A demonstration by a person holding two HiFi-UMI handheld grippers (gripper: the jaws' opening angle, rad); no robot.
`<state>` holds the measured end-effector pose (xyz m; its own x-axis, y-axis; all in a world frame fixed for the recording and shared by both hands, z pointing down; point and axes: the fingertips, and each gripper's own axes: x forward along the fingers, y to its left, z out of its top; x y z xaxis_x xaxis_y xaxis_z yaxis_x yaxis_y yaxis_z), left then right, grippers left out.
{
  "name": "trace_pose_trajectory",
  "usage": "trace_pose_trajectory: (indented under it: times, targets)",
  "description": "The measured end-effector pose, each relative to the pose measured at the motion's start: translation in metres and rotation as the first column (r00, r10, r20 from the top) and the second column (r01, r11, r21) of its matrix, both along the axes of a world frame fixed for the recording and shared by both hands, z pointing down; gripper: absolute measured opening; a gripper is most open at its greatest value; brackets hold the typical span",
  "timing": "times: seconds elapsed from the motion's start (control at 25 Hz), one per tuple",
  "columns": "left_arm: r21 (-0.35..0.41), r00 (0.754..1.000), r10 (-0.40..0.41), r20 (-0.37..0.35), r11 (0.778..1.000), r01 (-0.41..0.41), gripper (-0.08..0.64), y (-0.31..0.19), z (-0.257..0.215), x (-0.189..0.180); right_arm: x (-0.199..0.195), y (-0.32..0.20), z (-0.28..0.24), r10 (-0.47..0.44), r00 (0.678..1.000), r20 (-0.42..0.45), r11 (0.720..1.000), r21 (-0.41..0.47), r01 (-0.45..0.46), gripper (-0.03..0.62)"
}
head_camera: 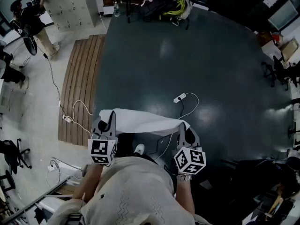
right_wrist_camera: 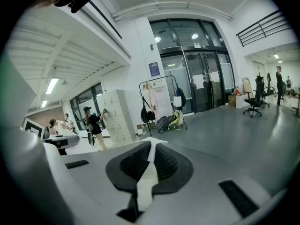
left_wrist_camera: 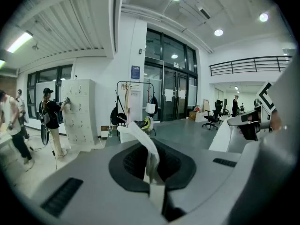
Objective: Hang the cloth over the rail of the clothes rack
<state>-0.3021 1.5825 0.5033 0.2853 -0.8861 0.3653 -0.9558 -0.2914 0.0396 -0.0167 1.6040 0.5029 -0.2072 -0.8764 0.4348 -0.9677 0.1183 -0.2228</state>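
- Torso in a pale knitted top [head_camera: 136,191] fills the bottom of the head view, on the near side of the cloth.
- Left gripper [head_camera: 107,119], with its marker cube nearest the torso, holds the left end of the cloth. In the left gripper view its jaws [left_wrist_camera: 151,162] are closed on a folded white edge of cloth [left_wrist_camera: 146,149] that stands up between the pads.
- Right gripper [head_camera: 183,127] holds the right end of the cloth. In the right gripper view its jaws [right_wrist_camera: 149,167] are closed on a white strip of cloth [right_wrist_camera: 146,179] running down between the pads.
- White cloth [head_camera: 140,121] is stretched between the two grippers, off the floor and sagging slightly at its middle.
- White shoe [head_camera: 138,148] shows below the cloth, on the torso side.
- White power strip [head_camera: 179,98] lies on the dark floor [head_camera: 201,64] just beyond the cloth, and its cable curls back toward the right end of the cloth.
- Slatted wooden platform [head_camera: 82,86] lies beyond the cloth on its left side, with a white cable across it.
- Clothes rack [right_wrist_camera: 159,100] stands well apart from the cloth, across the dark floor, with garments hanging on it and bags at its foot. The cloth is not on its rail.
- Grey lockers [right_wrist_camera: 115,114] stand left of the rack and far from the cloth, and a person in dark clothes [left_wrist_camera: 50,118] faces them.
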Motion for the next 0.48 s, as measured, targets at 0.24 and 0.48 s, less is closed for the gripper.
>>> trace_pose_trajectory:
  times: [0.24, 0.48]
  targets:
    - [0.039, 0.999, 0.037, -0.01, 0.999, -0.037, 0.014, -0.095, -0.008, -0.013, -0.023, -0.084, -0.002, 0.015, 1.0, 0.005, 1.0, -0.009, -0.015, 0.025]
    - [0.078, 0.996, 0.085, -0.035, 0.994, -0.082, 0.014, -0.192, -0.024, -0.037, -0.055, -0.171, -0.025, 0.037, 0.999, -0.021, 0.999, 0.034, -0.036, 0.025]
